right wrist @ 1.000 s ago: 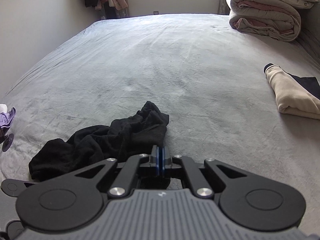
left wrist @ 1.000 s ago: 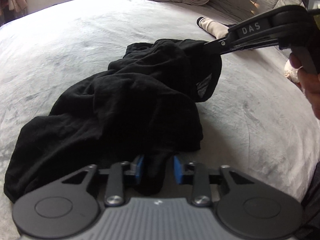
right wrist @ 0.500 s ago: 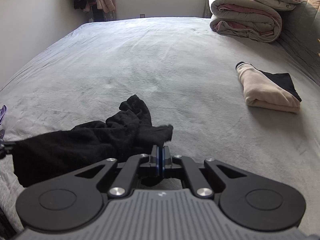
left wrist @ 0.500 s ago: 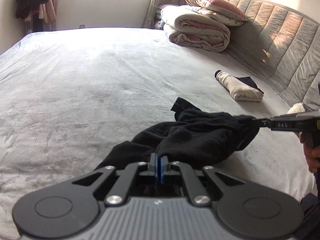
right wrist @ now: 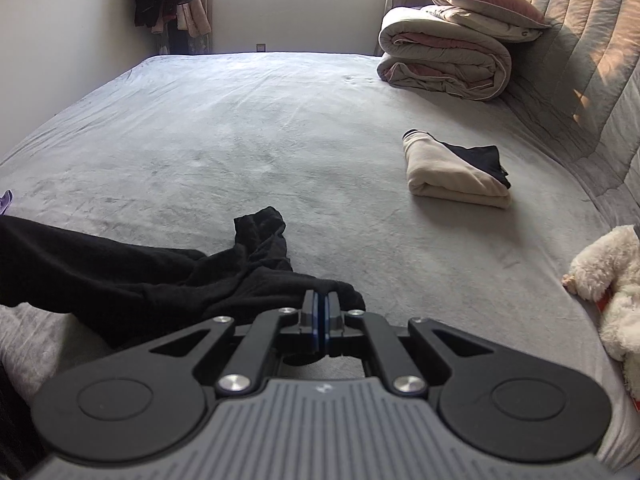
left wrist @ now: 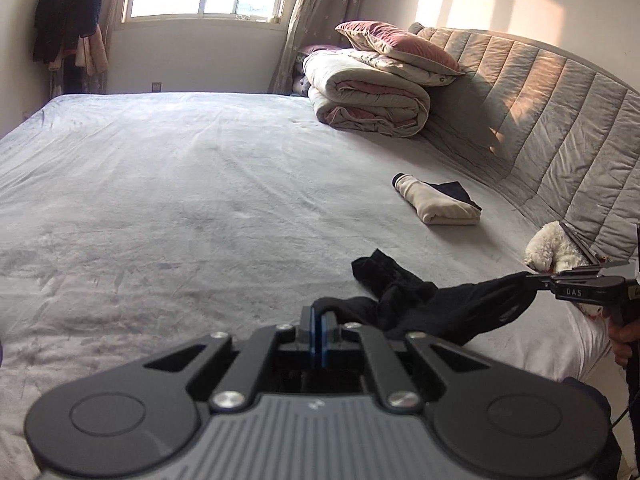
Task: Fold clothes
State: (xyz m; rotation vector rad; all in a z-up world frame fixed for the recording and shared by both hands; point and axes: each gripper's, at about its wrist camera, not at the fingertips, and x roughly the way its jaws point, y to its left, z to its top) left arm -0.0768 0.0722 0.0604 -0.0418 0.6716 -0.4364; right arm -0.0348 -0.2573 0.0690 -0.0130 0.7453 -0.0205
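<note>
Lifted higher, both closed grippers (left wrist: pixel 319 322) (right wrist: pixel 321 312) pinch black garment (right wrist: pixel 132 276).

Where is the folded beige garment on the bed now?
In both views the folded beige garment lies on the bed's right side, near the headboard, beyond the black garment.

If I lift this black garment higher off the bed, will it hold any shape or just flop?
Probably flop: the black garment already sags between the left hand-held gripper and right hand-held gripper, with a loose end crumpled on the bed. It looks thin, so likely light. Both grip only small edges, which might slip.
</note>
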